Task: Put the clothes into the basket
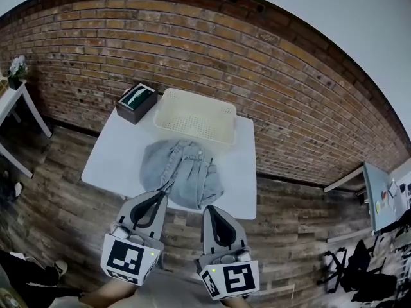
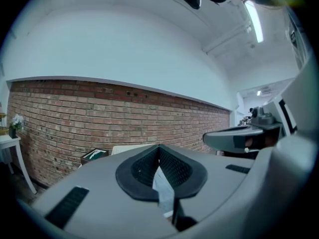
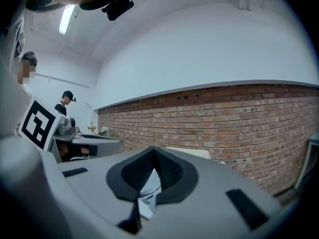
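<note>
A crumpled grey-blue denim garment [image 1: 182, 172] lies in the middle of the white table [image 1: 109, 156]. Behind it, at the table's far edge, stands an empty cream basket [image 1: 194, 115]. My left gripper [image 1: 158, 196] is shut and empty at the table's near edge, its tip just short of the garment's near-left hem. Beside it, my right gripper [image 1: 214, 209] is also shut and empty, at the garment's near-right end. In the left gripper view the shut gripper [image 2: 159, 146] shows a sliver of cloth [image 2: 162, 185] below its tip. The right gripper [image 3: 153, 148] likewise shows some cloth [image 3: 149, 189].
A dark box [image 1: 136, 102] with a green item stands at the table's back left, beside the basket. A brick wall [image 1: 270, 88] runs behind. A small white side table [image 1: 11, 104] with flowers stands at the far left, another table [image 1: 384, 197] at the right. A person [image 3: 64, 103] stands far off.
</note>
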`<state>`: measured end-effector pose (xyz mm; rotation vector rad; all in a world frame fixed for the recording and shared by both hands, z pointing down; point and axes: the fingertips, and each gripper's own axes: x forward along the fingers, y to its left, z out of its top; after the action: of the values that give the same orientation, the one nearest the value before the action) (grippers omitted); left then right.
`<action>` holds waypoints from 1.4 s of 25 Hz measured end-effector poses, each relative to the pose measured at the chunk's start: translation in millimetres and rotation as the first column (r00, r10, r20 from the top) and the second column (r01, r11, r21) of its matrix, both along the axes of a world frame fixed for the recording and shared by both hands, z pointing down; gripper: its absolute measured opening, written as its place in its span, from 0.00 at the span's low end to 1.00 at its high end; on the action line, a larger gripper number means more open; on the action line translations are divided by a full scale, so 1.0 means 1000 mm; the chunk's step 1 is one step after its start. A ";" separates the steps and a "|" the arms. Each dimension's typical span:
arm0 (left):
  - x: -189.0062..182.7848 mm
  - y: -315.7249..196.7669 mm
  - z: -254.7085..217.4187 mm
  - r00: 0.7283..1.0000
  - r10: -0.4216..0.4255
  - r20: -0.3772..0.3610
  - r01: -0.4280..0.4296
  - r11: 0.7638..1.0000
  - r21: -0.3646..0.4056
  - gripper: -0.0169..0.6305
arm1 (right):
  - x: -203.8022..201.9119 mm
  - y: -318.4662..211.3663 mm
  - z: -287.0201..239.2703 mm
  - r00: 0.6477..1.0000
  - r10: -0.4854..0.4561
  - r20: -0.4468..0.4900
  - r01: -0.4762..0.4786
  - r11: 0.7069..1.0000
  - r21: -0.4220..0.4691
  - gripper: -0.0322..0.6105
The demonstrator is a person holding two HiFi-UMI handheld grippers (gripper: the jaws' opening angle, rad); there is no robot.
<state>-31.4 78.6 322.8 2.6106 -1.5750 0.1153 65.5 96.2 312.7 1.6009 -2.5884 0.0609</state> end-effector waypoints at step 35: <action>-0.017 -0.156 0.027 0.970 0.240 0.036 -0.236 0.968 -0.089 0.04 | -0.030 -0.154 0.027 0.985 0.167 -0.035 -0.169 0.983 -0.075 0.06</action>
<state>-48.8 -77.9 350.1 2.7372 -1.2321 0.2548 35.9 -57.9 339.5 1.7739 -2.3926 0.1485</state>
